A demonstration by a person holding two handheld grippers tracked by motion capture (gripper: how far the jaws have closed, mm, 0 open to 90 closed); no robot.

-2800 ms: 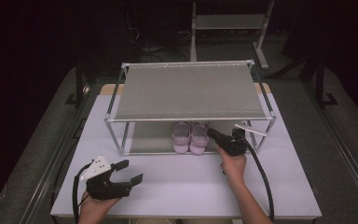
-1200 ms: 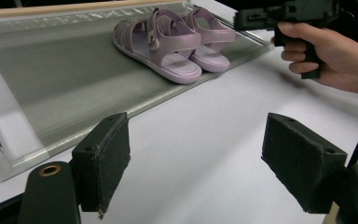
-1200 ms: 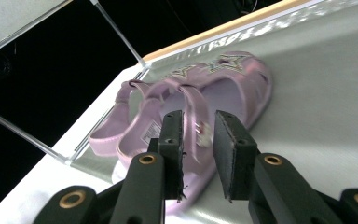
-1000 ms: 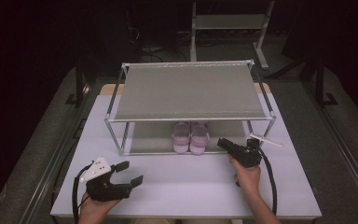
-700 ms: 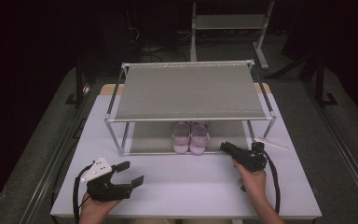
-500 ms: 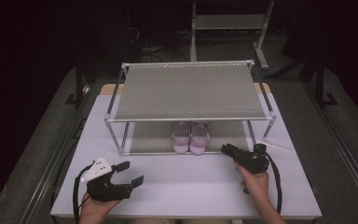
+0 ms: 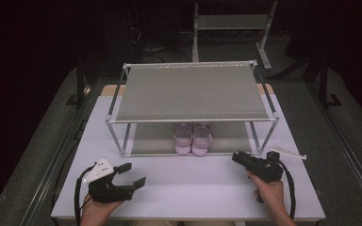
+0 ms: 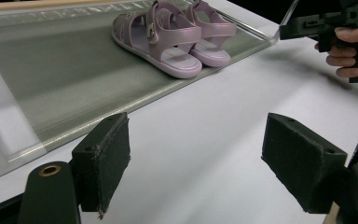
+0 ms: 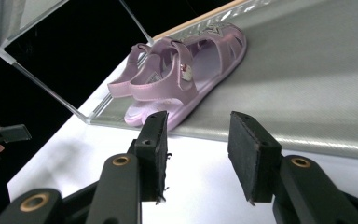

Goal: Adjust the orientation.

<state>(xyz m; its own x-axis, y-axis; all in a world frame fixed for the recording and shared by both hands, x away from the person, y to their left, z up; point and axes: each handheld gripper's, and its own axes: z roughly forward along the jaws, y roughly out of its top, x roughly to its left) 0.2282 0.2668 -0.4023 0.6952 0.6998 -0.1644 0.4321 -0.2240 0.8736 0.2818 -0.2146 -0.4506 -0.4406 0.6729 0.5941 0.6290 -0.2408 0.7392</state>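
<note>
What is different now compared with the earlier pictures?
The right hand-held gripper drew back from the pink sandals toward the table's near right side, its jaws just opening, nothing between them. The sandals, rack and left hand-held gripper stayed put.

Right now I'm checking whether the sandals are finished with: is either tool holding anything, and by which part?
Nothing is held. The right tool, its jaws just opening, is empty, short of the pink sandals on the rack's lower shelf. The left tool is open and empty.
</note>
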